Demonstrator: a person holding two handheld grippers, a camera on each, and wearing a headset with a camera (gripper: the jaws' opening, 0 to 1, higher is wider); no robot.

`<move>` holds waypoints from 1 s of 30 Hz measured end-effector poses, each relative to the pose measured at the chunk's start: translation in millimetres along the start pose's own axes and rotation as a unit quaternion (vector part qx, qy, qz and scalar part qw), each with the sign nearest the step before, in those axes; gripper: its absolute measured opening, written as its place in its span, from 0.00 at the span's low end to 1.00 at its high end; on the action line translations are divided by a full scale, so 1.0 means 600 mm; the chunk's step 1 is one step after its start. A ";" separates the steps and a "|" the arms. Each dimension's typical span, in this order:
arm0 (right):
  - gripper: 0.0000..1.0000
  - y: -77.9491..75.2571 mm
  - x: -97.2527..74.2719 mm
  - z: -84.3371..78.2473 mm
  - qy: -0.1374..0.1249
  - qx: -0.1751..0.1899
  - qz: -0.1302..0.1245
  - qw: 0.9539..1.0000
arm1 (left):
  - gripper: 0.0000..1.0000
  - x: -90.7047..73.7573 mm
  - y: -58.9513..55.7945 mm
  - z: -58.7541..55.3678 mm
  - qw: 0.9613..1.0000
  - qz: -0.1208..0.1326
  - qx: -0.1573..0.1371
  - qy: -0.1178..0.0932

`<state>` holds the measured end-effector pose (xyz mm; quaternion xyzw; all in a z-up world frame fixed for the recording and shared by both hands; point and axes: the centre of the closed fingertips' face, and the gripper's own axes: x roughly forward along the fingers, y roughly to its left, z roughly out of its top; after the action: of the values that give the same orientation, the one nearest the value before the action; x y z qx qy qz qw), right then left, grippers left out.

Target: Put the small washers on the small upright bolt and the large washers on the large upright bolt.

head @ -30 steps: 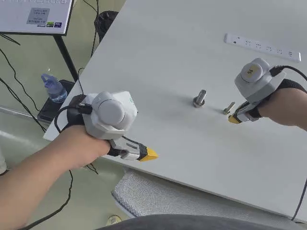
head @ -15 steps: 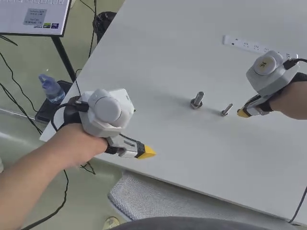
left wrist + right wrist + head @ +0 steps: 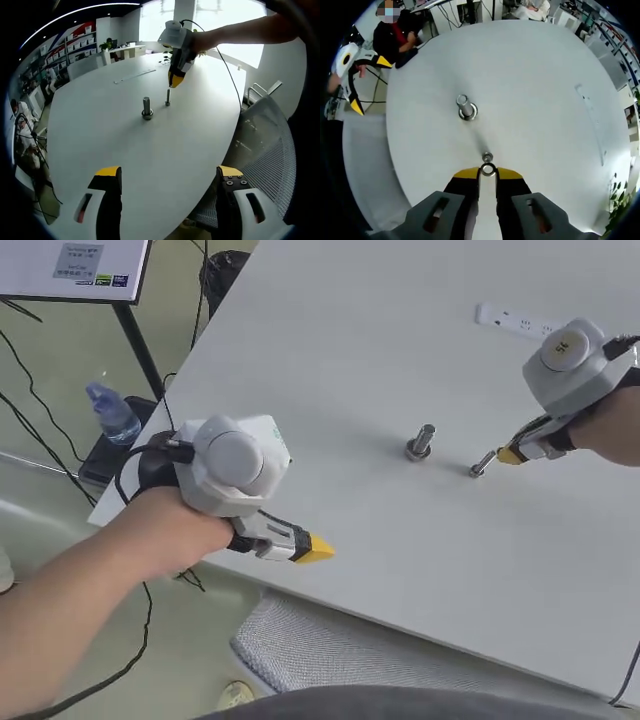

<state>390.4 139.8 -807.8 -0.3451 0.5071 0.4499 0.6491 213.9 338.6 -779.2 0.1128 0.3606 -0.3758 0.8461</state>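
The right gripper (image 3: 508, 454) is clenched on a washer (image 3: 488, 169). It pinches the rim between its yellow tips, so the ring lies flat and its hole is left free. The small bolt (image 3: 486, 157) stands upright on the white surface (image 3: 350, 360) just ahead of those tips. In the right gripper view the bolt's top sits right at the washer's far edge, touching or nearly so. I cannot tell whether the hole is over the thread yet. In the head view the tips hover just beside the top of the bolt.

The washer looks like thin, stiff steel: light, hard and slick. I'd judge it easy to flick out of a pinch that lands off-centre. A hold across the rim seems the right one, since nothing then blocks the hole. The small bolt is slim and rests on its head alone, so a sideways nudge could well tip it.

The large bolt (image 3: 421, 442) stands upright on the far side of the small bolt from the right gripper, near it but apart. Its base is wide, and I cannot tell whether that is the head alone or washers stacked on it.

The left gripper (image 3: 169, 172) hangs released and empty, jaws wide apart, at the near edge of the surface and well apart from both bolts.
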 end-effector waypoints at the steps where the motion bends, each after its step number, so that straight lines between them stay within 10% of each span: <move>1: 0.12 -0.001 0.001 0.001 0.000 0.000 0.000 1.000 | 0.77 0.000 0.000 0.000 1.000 0.000 0.000 0.000; 30: 0.12 0.010 0.020 0.005 0.015 -0.007 0.002 1.000 | 0.75 0.006 0.000 -0.013 1.000 -0.007 -0.005 0.008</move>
<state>386.8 147.6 -818.7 -0.3557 0.5141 0.4493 0.6382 211.4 339.9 -787.0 0.1087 0.3701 -0.3793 0.8411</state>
